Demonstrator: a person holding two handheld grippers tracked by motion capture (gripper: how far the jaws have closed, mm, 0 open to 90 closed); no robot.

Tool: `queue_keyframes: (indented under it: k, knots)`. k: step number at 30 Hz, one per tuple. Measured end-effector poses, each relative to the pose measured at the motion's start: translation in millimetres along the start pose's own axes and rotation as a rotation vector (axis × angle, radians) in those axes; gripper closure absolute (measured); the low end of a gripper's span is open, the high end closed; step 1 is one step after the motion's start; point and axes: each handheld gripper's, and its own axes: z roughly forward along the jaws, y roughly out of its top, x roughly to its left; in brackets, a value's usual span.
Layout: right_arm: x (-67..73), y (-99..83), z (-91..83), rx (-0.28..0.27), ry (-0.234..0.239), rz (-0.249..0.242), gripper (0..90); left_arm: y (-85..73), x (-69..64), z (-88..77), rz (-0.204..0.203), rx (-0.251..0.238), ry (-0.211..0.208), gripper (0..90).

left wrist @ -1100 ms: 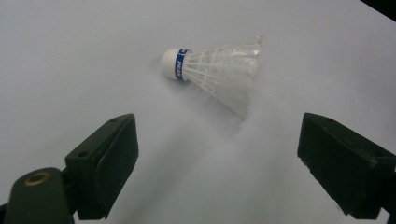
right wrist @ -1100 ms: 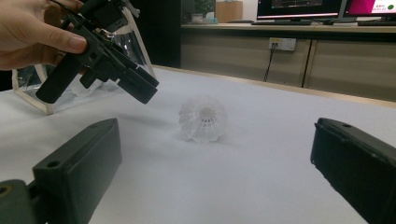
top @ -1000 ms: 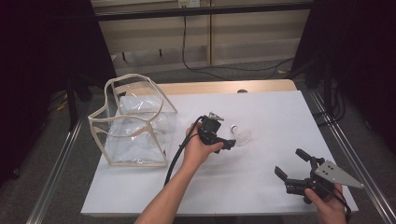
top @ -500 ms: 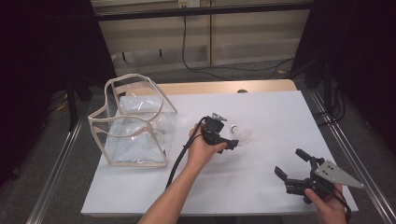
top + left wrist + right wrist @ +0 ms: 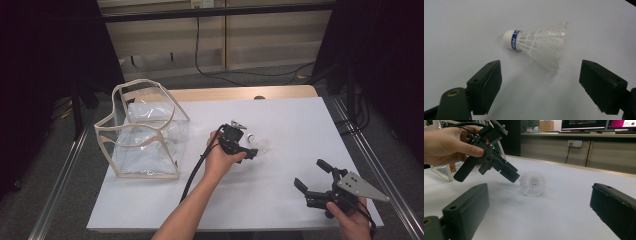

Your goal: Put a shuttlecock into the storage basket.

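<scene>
A white feathered shuttlecock point(image 5: 257, 145) is lying on its side on the white table point(image 5: 280, 200), just right of centre in the high view, as the left hand-held gripper point(image 5: 248, 151) is hovering right beside it. In the left gripper view the shuttlecock point(image 5: 537, 45) is sitting in the upper middle of the frame, its cork cap with a blue band pointing toward the upper left and its feather skirt fanning toward the right; the two black jaws are rising at lower left and lower right, standing wide apart and clear of it, having just been closing slightly with nothing yet between them. The left hand point(image 5: 220, 159) is wrapping the gripper's body near the middle of the high view. At the lower right of that view the right hand-held gripper point(image 5: 314, 181) is resting low over the table, well apart from the shuttlecock, its jaws spread open and empty. In the right gripper view the shuttlecock point(image 5: 532, 183) is showing its open skirt at mid-frame, with the left hand-held gripper point(image 5: 510, 173) angling down to it from the upper left. A clear plastic pouch with beige trim point(image 5: 142, 132) is standing open at the left of the high view.
</scene>
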Motion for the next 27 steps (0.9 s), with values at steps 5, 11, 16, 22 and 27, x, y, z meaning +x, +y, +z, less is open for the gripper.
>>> queue_keyframes:
  k: [5, 11, 16, 22, 27]
  knots:
    - [-0.3, 0.0, -0.4, 0.0, -0.002, 0.001, 1.9, 0.0, -0.6, 2.5, 0.004, 0.002, 0.01, 20.6]
    - [-0.3, 0.1, -0.4, 0.0, -0.001, 0.002, 1.9, 0.7, -1.6, 4.7, 0.014, -0.004, 0.021, 22.4]
    - [-0.6, 0.0, 0.0, 0.0, 0.0, 0.002, 1.8, 1.5, -1.0, 7.6, 0.018, -0.014, 0.03, 24.6]
    - [-1.2, 0.0, -0.1, -0.002, -0.003, 0.002, 1.8, 1.9, 1.7, 10.2, 0.017, -0.021, 0.026, 30.2]
    - [-1.4, 0.0, -0.1, -0.001, 0.0, 0.002, 1.8, 2.2, 2.6, 12.9, 0.01, -0.035, 0.032, 35.1]
